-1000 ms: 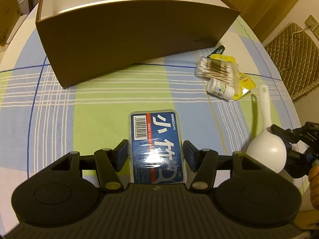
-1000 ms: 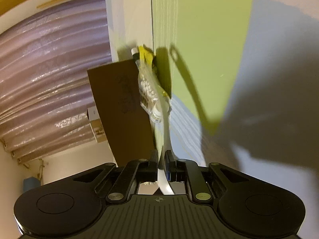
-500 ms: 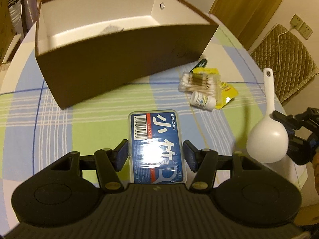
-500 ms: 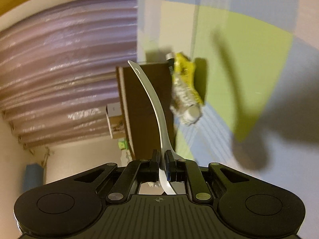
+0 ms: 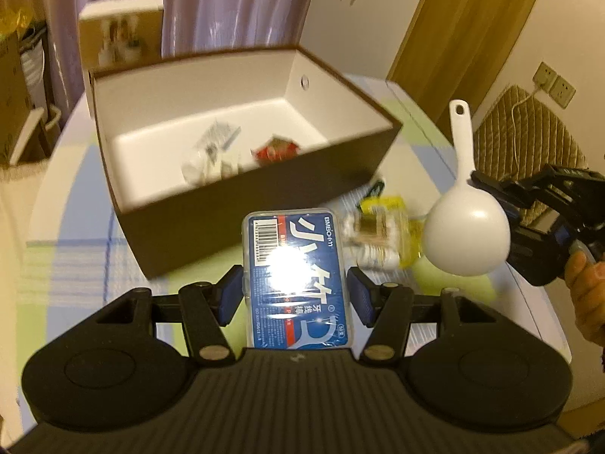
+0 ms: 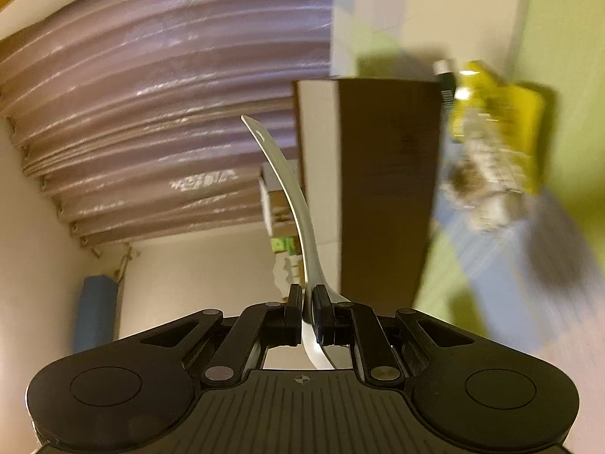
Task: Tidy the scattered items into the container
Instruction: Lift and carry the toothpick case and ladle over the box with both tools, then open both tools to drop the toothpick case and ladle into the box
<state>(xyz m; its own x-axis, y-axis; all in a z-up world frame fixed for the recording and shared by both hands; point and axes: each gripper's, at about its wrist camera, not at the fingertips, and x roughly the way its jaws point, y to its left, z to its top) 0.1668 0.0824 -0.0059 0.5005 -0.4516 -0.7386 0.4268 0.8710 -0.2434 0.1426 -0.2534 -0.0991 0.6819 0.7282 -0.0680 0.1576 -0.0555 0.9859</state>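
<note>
Left gripper [image 5: 295, 295]: pads pressed on both long sides of a blue floss box [image 5: 297, 276], held above the table.
Right gripper [image 6: 308, 312]: pinched tight on the bowl end of a white spoon [image 6: 291, 204], handle pointing away toward 12 o'clock; it sat at 3 o'clock in the left view.
Container [image 5: 242, 189]: brown box, white inside, at 12 o'clock from the floss box, with a few blurred items in it.
Table [image 5: 75, 227]: checked cloth; cotton swabs [image 5: 374, 227] on a yellow packet [image 5: 410, 227] lay at 2 o'clock, just beside the container.

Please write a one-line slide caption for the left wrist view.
Left gripper carries a floss-pick case toward the brown box; right gripper holds a white scoop.
</note>
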